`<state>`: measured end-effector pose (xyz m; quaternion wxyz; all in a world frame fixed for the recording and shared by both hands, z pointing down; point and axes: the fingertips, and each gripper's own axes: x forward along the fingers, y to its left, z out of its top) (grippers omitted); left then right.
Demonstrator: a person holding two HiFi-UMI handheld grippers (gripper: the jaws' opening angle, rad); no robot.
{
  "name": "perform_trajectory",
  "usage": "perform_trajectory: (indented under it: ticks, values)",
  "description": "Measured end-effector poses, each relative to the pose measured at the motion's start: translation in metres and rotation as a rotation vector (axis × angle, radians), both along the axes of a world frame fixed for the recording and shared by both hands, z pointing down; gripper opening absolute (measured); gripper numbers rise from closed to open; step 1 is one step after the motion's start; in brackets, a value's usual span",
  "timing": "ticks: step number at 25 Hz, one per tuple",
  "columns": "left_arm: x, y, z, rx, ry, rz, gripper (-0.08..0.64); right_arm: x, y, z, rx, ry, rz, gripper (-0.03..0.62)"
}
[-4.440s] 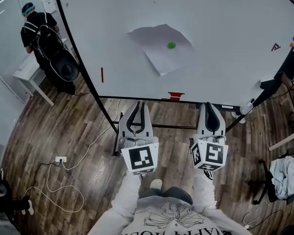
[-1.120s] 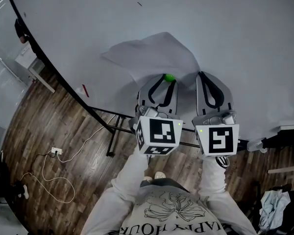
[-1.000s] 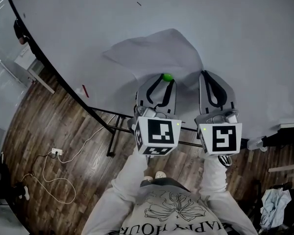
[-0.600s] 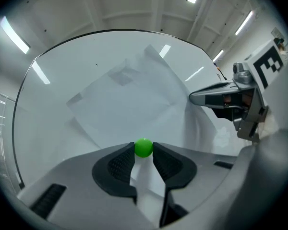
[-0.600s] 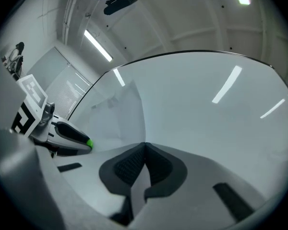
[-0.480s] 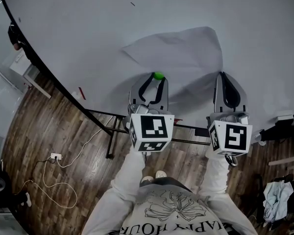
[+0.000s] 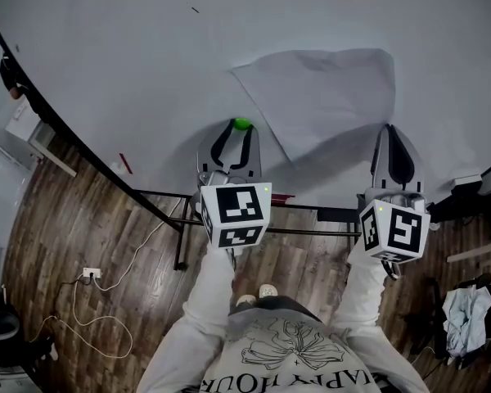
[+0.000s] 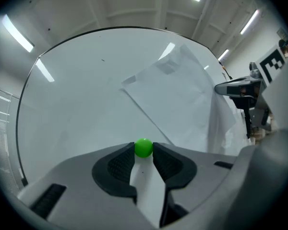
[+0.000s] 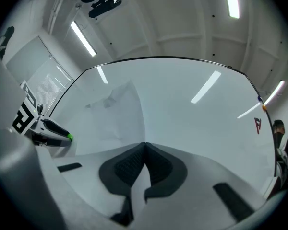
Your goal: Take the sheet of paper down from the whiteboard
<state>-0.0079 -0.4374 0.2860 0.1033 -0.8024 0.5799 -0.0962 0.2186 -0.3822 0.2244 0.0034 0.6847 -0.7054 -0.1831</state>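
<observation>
Nearest the person, the left gripper (image 7: pixel 238 131) points level at the board, its 2 jaws clamped on the small green magnet (image 8: pixel 143 147). In the head view the magnet sits just left of the sheet's lower-left edge and no longer over the paper; I cannot tell whether it touches the board.

To the right, the right gripper (image 9: pixel 144 145) has its jaws pressed fully together. The sheet's right edge runs straight into their tips, so it appears to pinch 1 lower corner.

Beyond both, the sheet of paper (image 7: pixel 319 97) lies tilted against the whiteboard (image 7: pixel 147 56). Its far edges are close to the surface and it shows a few creases.

The step in hand looks like drawing the freed sheet off the board. To do it well, keep the right pinch firm and pull the corner smoothly toward the person so the thin paper neither tears nor slips out. Keep the left gripper's magnet well to the left, clear of the sheet, so it cannot snap back and trap an edge.
</observation>
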Motion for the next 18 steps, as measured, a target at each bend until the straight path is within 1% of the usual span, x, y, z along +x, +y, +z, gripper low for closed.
perform_trajectory:
  ticks: [5,11,14,18]
  values:
    - [0.002,-0.002,0.003,-0.006,0.000,-0.006,0.115,0.016,0.017,-0.006,0.029,-0.020,0.028,0.002]
    - [0.003,-0.001,0.002,0.037,-0.012,-0.037,0.118,0.025,0.032,-0.013,0.052,-0.033,0.058,0.002]
    - [0.006,0.001,0.007,0.022,-0.022,-0.029,0.119,0.029,0.041,-0.017,0.071,-0.043,0.075,0.002]
    - [0.004,0.011,0.012,0.013,-0.008,-0.025,0.141,0.027,0.053,-0.025,0.105,-0.055,0.088,0.002]
